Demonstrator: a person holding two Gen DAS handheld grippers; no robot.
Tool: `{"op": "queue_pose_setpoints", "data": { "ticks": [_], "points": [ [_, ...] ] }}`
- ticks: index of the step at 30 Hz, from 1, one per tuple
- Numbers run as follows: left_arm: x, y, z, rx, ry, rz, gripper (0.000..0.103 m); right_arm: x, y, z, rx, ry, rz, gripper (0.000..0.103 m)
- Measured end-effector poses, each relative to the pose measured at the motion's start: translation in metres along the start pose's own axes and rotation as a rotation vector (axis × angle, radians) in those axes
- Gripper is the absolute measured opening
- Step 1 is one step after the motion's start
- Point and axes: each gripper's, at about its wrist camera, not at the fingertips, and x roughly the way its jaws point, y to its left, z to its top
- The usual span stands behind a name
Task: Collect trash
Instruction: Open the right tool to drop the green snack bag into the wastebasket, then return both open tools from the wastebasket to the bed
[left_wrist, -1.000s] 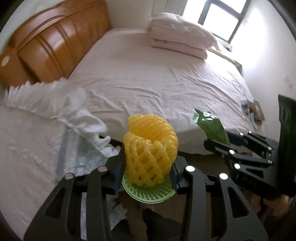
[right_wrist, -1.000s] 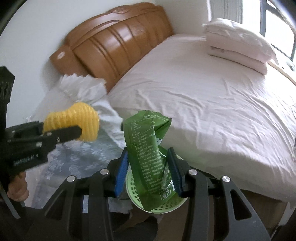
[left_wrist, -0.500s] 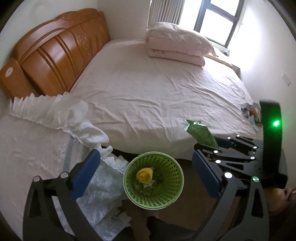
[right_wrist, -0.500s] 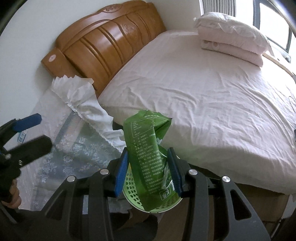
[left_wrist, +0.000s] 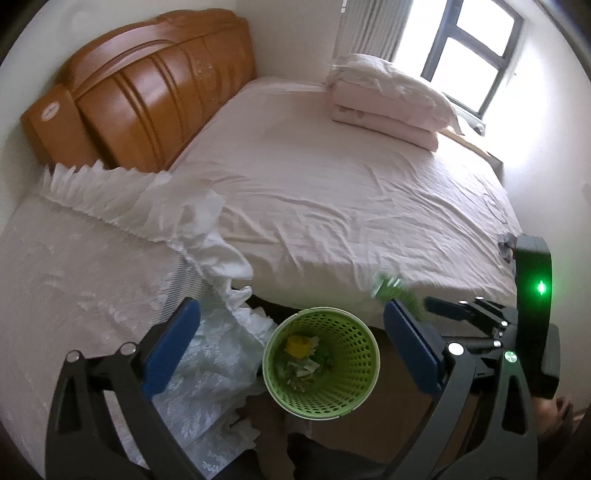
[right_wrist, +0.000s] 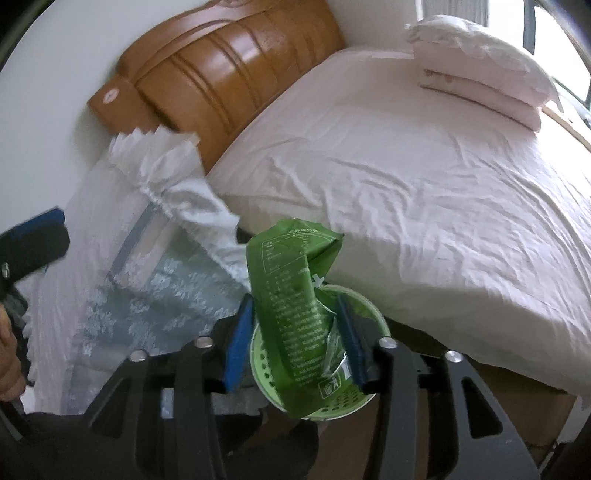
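Bed (right_wrist: 424, 177) behind; green basket (left_wrist: 321, 369) on floor at bed's edge, directly below both my grippers. My left gripper (left_wrist: 291, 349) spread wide, empty. My right gripper (right_wrist: 295, 339) just opening, green wrapper (right_wrist: 295, 295) upright between jaws, long axis pointing into basket.
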Motion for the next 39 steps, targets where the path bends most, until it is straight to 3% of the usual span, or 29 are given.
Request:
{"op": "queue_pose_setpoints", "data": {
  "ticks": [2, 3, 15, 23, 31, 39],
  "points": [
    [0.001, 0.008, 0.0, -0.02, 0.005, 0.009, 0.095, -0.001, 0.007, 0.0, -0.021, -0.017, -0.041, 0.094],
    [0.001, 0.011, -0.001, -0.027, 0.005, 0.012, 0.095, -0.001, 0.01, 0.001, -0.033, -0.023, -0.054, 0.1],
    [-0.005, 0.042, -0.005, -0.097, -0.005, 0.04, 0.095, 0.005, 0.011, 0.011, 0.004, 0.004, -0.041, 0.1],
    [-0.03, 0.088, -0.022, -0.157, -0.047, 0.124, 0.095, 0.002, 0.05, 0.027, -0.059, -0.004, -0.006, 0.101],
    [-0.082, 0.178, -0.067, -0.331, -0.097, 0.285, 0.095, 0.012, 0.158, 0.054, -0.239, -0.019, 0.143, 0.101],
    [-0.131, 0.279, -0.123, -0.507, -0.12, 0.455, 0.095, 0.034, 0.272, 0.061, -0.399, 0.042, 0.289, 0.101]
  ]
}}
